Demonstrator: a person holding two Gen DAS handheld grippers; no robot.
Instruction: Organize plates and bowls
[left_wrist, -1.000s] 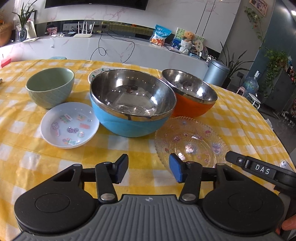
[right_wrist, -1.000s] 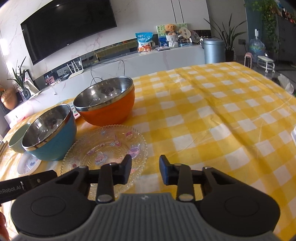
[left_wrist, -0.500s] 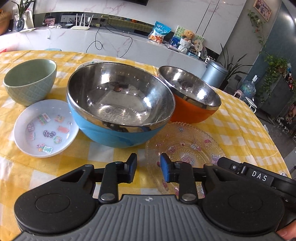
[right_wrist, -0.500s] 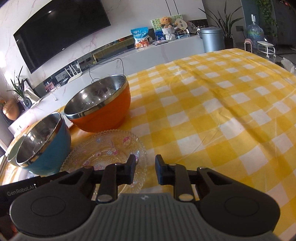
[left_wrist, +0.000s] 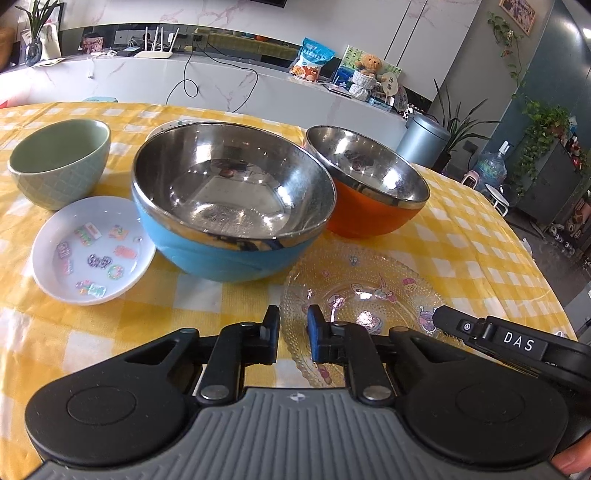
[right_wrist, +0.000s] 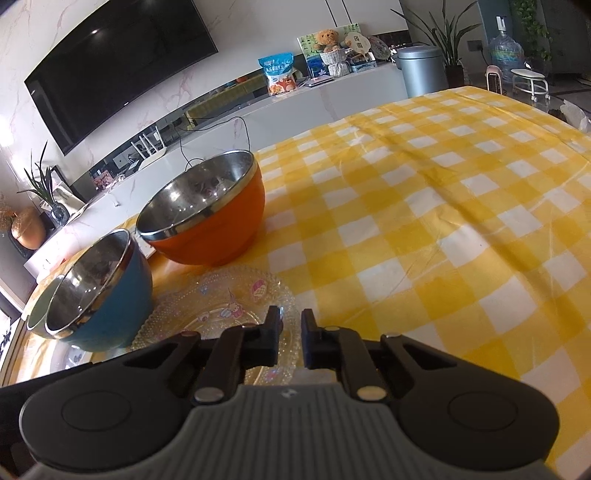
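Observation:
A clear glass plate (left_wrist: 369, 280) with cartoon prints lies nearest on the yellow checked cloth. Behind it stand a blue steel-lined bowl (left_wrist: 229, 254) and an orange one (left_wrist: 369, 221). A green bowl (left_wrist: 59, 173) and a small white sticker plate (left_wrist: 92, 251) sit to the left. My left gripper (left_wrist: 293, 332) hovers over the glass plate's left rim, jaws closing to a narrow gap and not pressing on it. My right gripper (right_wrist: 290, 334) is over the glass plate's (right_wrist: 221, 299) right rim, jaws closing, nothing pinched. Its finger (left_wrist: 491, 332) also shows in the left wrist view.
Another white plate (left_wrist: 162, 129) peeks out behind the blue bowl. To the right the checked tablecloth (right_wrist: 443, 221) stretches out to the table's far edge. Beyond the table run a white counter (left_wrist: 221, 85), a bin (left_wrist: 424, 136) and plants.
The jaws of both grippers have drawn in from a wide gap to a narrow one. The bowls and plates have stayed where they were.

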